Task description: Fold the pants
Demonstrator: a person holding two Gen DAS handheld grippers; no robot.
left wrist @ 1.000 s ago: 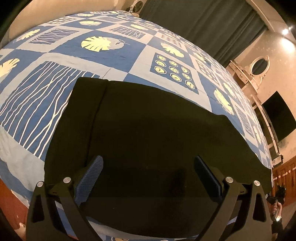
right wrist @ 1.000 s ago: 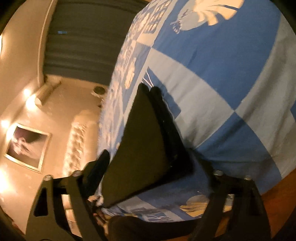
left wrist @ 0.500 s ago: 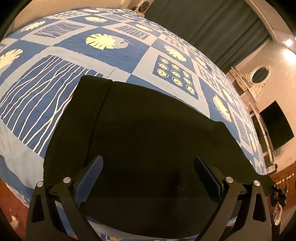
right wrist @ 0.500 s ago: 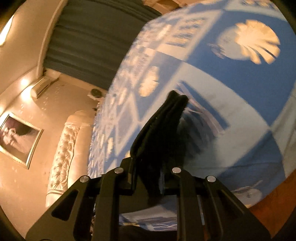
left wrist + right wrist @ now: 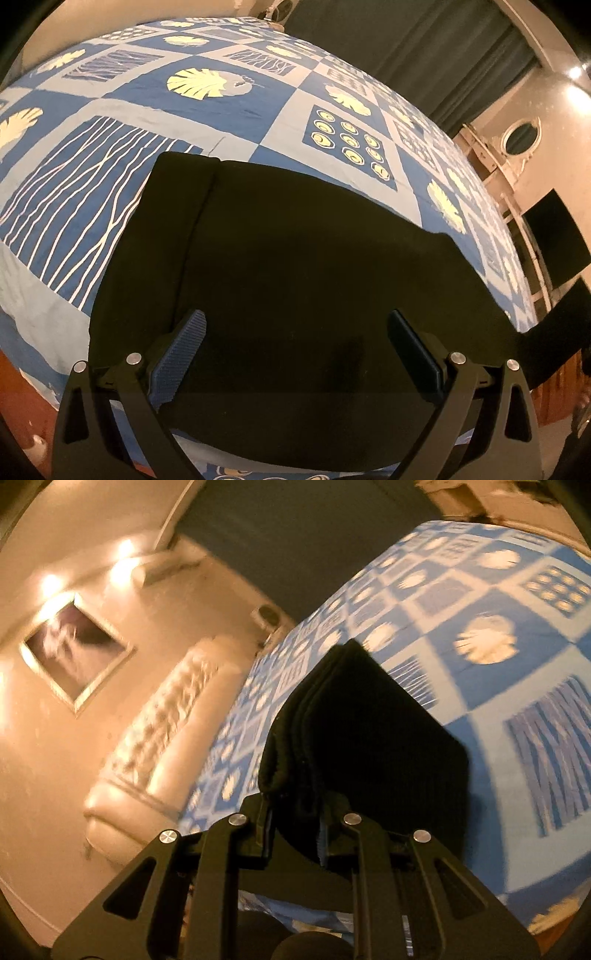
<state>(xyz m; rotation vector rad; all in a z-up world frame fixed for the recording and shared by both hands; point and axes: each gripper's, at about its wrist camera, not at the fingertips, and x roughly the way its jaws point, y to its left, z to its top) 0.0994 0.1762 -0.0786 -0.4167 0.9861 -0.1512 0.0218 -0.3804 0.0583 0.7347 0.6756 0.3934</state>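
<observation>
Right wrist view: your right gripper point(image 5: 293, 830) clamps the pants point(image 5: 369, 731); left gripper point(image 5: 295, 343) gapes empty; carry the fold across evenly

Black pants point(image 5: 295, 266) flat on blue patterned bedspread point(image 5: 229, 110); left gripper point(image 5: 295, 334) above them, fingers spread apart.

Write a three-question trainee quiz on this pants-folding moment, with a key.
1. True or false: the right gripper is shut on the black pants.
2. Which gripper is open? A) left B) right
3. What do the pants lie on?

Key:
1. True; the layered edge is pinched between its fingers.
2. A; the left gripper is open above the pants, nothing pinched.
3. A blue patterned bedspread.
</observation>
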